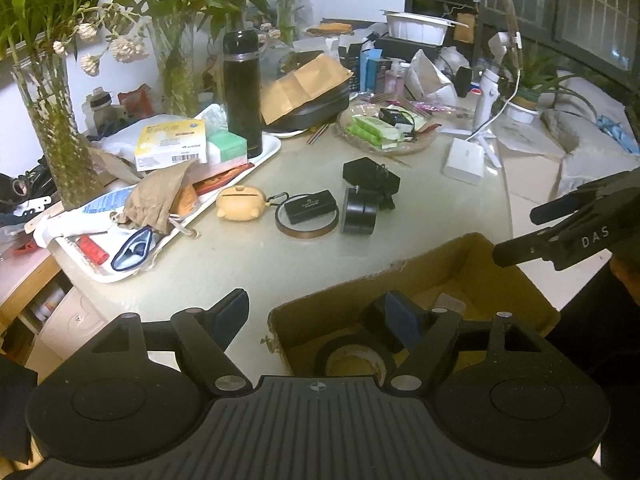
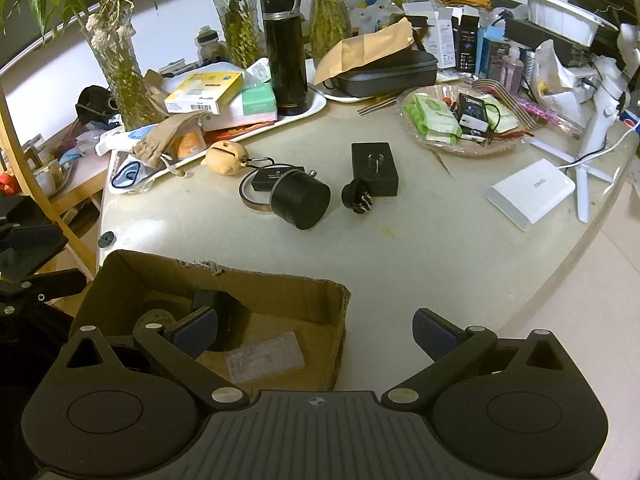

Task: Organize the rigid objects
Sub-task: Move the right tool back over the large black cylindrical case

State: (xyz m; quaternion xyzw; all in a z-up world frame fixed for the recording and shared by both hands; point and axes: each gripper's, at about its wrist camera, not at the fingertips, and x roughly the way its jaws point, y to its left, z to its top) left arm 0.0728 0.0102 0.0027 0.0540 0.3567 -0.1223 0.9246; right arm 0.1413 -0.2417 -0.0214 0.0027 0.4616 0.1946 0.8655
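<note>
An open cardboard box (image 1: 516, 280) (image 2: 276, 286) sits at the table's near edge. Inside lie a tape roll (image 1: 352, 356), a black item (image 2: 224, 304) and a clear plastic case (image 2: 262, 356). My left gripper (image 1: 316, 316) is open and empty, its right finger over the box. My right gripper (image 2: 316, 332) is open and empty, its left finger over the box; it also shows in the left wrist view (image 1: 520, 232). On the table lie a black cylinder (image 2: 302, 202) (image 1: 359, 210), a black power adapter (image 2: 374, 168) (image 1: 370, 176), a round plug (image 2: 357, 197), a tape ring around a small black box (image 1: 308, 216) (image 2: 264, 184) and a yellow case (image 1: 238, 204) (image 2: 224, 153).
A white tray (image 1: 264, 152) holds a black flask (image 1: 242, 92), boxes and a brown pouch. A glass plate (image 2: 460, 148) holds packets. A white box (image 2: 530, 194) and a white stand (image 2: 596, 128) are at right. Plant vases (image 1: 60, 132) line the back.
</note>
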